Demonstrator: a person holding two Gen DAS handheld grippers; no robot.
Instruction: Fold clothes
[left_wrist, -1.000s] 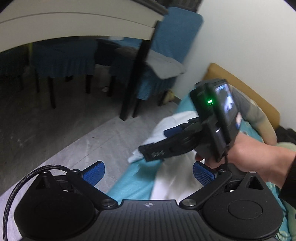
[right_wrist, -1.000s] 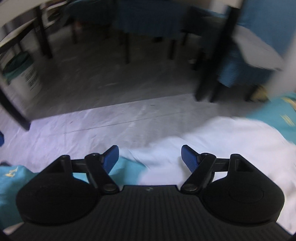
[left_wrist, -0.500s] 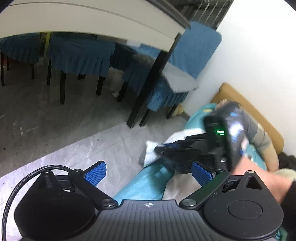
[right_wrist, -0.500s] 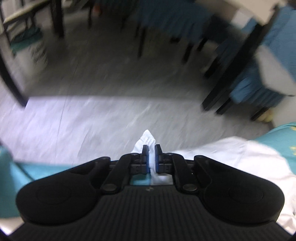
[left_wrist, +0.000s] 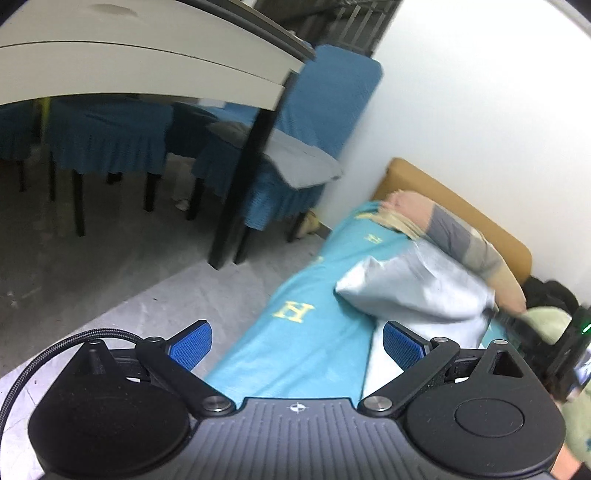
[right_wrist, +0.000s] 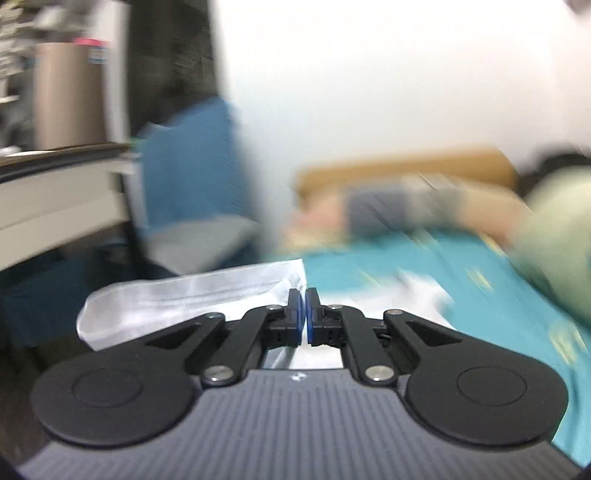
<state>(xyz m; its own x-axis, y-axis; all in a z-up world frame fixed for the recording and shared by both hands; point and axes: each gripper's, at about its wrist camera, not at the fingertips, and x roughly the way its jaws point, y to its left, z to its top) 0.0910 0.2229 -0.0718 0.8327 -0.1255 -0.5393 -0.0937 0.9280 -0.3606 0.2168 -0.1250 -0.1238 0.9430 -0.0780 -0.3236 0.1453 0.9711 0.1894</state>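
Fingers of right gripper (right_wrist: 305, 314) pinched on white garment (right_wrist: 192, 295) edge, prob. to carry fold across teal bedsheet (left_wrist: 314, 343); left gripper (left_wrist: 295, 341) fingers apart, w/ nothing between.

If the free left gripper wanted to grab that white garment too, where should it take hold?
Probably the loose corner of the white garment that juts out over the teal sheet, coming from the floor side. That edge stands lifted and free, while the right gripper already pinches the other end. The left gripper is open and empty.
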